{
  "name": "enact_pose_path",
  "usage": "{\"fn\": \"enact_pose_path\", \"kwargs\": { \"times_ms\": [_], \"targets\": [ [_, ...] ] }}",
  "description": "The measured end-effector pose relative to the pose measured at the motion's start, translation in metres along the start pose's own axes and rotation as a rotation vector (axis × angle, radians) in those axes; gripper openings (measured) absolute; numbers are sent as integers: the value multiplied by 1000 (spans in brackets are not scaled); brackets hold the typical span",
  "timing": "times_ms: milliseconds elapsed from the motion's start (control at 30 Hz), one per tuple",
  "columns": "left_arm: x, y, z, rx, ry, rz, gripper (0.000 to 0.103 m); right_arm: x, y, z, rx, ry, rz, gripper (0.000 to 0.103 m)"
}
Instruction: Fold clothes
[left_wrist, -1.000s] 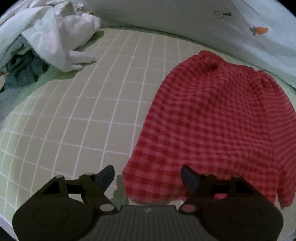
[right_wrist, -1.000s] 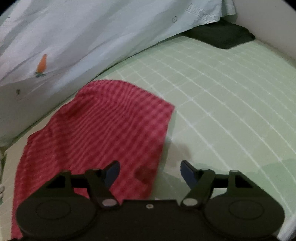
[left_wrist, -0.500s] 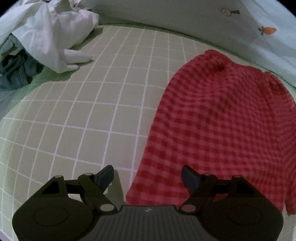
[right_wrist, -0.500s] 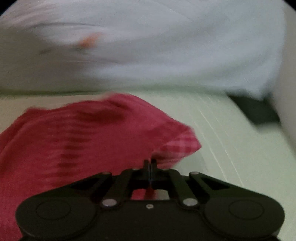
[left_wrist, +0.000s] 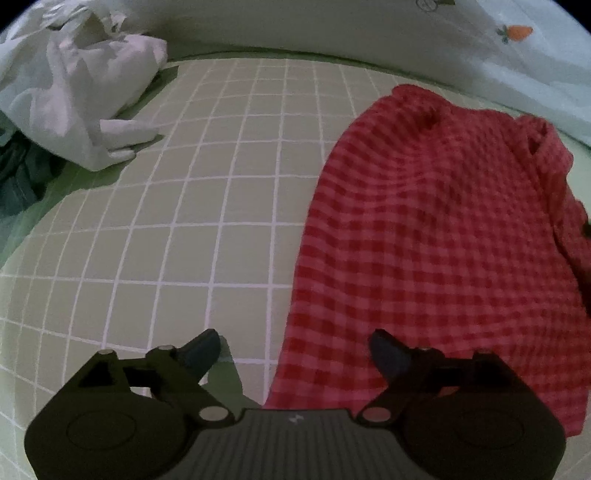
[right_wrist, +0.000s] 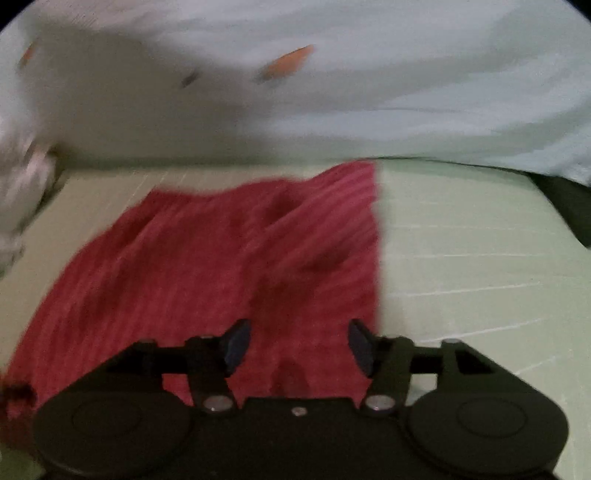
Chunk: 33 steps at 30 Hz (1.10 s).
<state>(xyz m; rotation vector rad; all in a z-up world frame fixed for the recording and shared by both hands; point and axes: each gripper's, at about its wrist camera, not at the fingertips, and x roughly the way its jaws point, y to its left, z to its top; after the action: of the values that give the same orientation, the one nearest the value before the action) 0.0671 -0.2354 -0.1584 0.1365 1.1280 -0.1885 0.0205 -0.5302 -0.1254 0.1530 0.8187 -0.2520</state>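
Note:
A red gingham garment (left_wrist: 436, 236) lies spread on the green grid-patterned bed sheet (left_wrist: 207, 192). My left gripper (left_wrist: 295, 349) is open and empty, with its right finger over the garment's near left edge and its left finger over bare sheet. In the blurred right wrist view the same garment (right_wrist: 221, 251) lies below my right gripper (right_wrist: 297, 347), which is open over the garment's right part and holds nothing.
A crumpled white garment (left_wrist: 77, 92) and dark blue clothing (left_wrist: 18, 177) are piled at the far left. A pale bedcover with carrot prints (left_wrist: 517, 44) runs along the back. A dark folded item (right_wrist: 569, 199) lies at the far right.
My right gripper shut on the garment's right edge half a second ago, swung left with it, and now stands open with the cloth released. My left gripper drifted slightly forward, staying open.

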Motion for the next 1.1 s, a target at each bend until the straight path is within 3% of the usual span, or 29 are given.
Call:
{"fn": "enact_pose_path", "kwargs": {
  "times_ms": [200,300,333,367,400,500,700,767,867,1000,1100],
  "targets": [
    [5,-4,1,0,-3,3,102,27,-23,12,15,19,-9,51],
    [5,-4,1,5,-6,2,103,45,-19,12,-4,34,-1,40],
    [5,-2,0,9,-6,1,103,50,-19,13,7,44,3,30],
    [5,-2,0,8,-4,1,103,53,-20,13,20,51,3,10],
    [5,-2,0,3,-1,4,103,54,-21,13,31,54,1,3],
    [5,-2,0,-13,8,11,103,38,-28,14,42,2,-32,2],
    [-7,-3,-2,-47,-13,75,103,-35,-70,-2,82,-143,-226,1],
    [-15,-3,-5,-82,-33,75,103,-56,-92,-17,126,-151,-293,2],
    [-26,-10,-11,-123,-49,85,103,-65,-127,-45,197,-73,-336,2],
    [-37,-25,-24,-158,-51,103,103,-63,-164,-78,287,53,-328,3],
    [-44,-37,-35,-172,-54,118,103,-64,-179,-84,279,73,-301,14]
  ]
}}
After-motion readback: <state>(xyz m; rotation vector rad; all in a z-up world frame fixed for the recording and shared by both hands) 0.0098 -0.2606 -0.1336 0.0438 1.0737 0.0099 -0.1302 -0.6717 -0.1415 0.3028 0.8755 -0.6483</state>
